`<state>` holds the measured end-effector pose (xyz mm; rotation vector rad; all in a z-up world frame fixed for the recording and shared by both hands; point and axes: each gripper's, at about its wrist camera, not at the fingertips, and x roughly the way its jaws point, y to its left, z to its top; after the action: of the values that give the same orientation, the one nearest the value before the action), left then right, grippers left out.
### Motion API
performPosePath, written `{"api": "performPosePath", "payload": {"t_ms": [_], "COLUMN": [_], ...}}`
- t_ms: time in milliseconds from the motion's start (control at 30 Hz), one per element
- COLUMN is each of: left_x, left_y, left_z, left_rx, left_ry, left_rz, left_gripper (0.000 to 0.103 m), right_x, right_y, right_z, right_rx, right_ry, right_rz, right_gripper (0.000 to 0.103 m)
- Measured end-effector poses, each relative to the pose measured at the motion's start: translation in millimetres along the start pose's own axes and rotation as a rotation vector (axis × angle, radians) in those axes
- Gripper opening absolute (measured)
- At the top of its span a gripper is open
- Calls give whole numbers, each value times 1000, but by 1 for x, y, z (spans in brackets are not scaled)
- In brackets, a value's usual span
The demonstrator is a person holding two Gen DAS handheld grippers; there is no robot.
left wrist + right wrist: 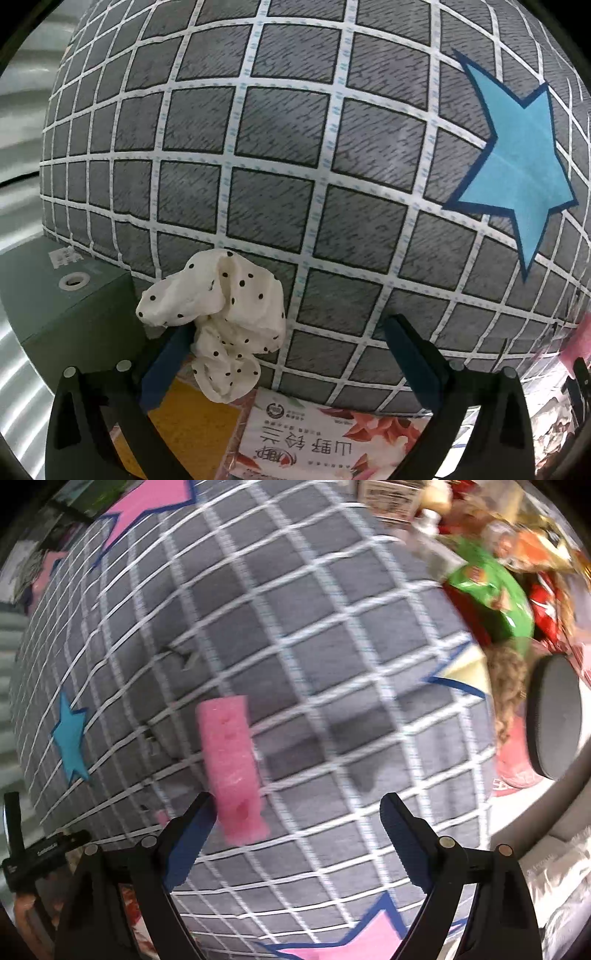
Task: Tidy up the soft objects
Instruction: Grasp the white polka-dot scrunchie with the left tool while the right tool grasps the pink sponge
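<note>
Left gripper (pixel 291 332) stands with its blue-padded fingers spread wide; a crumpled white cloth with black polka dots (pixel 221 321) lies against the inner face of the left finger only, so I judge it draped or snagged there, not clamped. Beyond it I see the grey cushion surface with a white grid pattern (pixel 280 155), a light-blue felt star (pixel 517 173) on it, a dark green box (pixel 70 310) at the left, and a printed tissue pack (pixel 306 443) below.

Right gripper (pixel 299 812) is likewise wide apart. A pink foam block (pixel 232 768) sits just beside its left finger, and I cannot tell whether it touches the pad or rests on the cushion.

Procedure for the step in hand, as I judge it:
1. Centre each soft item between both pads before closing; at present both sit off to one side.
2. Close slowly. Cloth and foam will compress, so I would take a deep bite on bulk, not on an edge.
3. Lift clear of the cushion before carrying.

Limits of view: the right wrist view is motion-blurred, and the green snack bag (pixel 491 594) and clutter around it are hard to identify. No destination container is evident. Contact under the cloth is hidden.
</note>
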<state>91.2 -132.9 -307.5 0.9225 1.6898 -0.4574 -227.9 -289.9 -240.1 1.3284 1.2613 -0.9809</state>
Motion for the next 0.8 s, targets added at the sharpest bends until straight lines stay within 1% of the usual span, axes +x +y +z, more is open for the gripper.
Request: {"api": "performPosePath", "payload": {"t_ms": [67,133,200,233,300,333,400,467,500,533,633,667,700,733,767,800], "left_x": [3,2,6,1,2,3,1,9,12,14,19,20,21,20,18,16], "left_y": [-5,-8,2,15,23,23,38,50,54,58,67,68,71,72,72,74], "left_z": [1,3,5,5,6,7,8,10,11,11,13,13,14,13,13,11], "left_rx": [2,5,7,10,13,15,19,18,17,11,7,12,14,14,12,13], "left_ry": [-1,1,4,4,2,2,4,9,13,17,20,19,19,17,12,11], "left_rz": [-6,-12,-18,-18,-20,-24,-37,-68,-81,-92,-98,-94,-91,-86,-83,-84], "left_gripper": [103,103,103,103,103,103,103,103,103,103,103,103,103,101,96,93], "right_x": [-5,-9,-5,-2,7,11,19,24,26,27,31,31,32,32,30,28], "right_y": [-4,2,12,17,27,31,37,42,43,45,56,63,67,70,73,74], "right_z": [1,2,4,5,9,10,13,20,21,24,27,26,25,22,20,18], "right_rx": [-25,-69,-88,-87,-91,-94,-100,-97,-98,-107,-151,-168,-186,-204,-216,-228], "right_ry": [-19,-32,-27,-22,-11,-11,-12,-16,-20,-26,-37,-38,-39,-48,-56,-66], "right_rz": [-2,6,21,25,28,21,5,6,3,0,-37,-55,-76,-100,-111,-122], "right_gripper": [91,91,91,91,91,91,91,91,92,96,96,95,92,85,75,69]}}
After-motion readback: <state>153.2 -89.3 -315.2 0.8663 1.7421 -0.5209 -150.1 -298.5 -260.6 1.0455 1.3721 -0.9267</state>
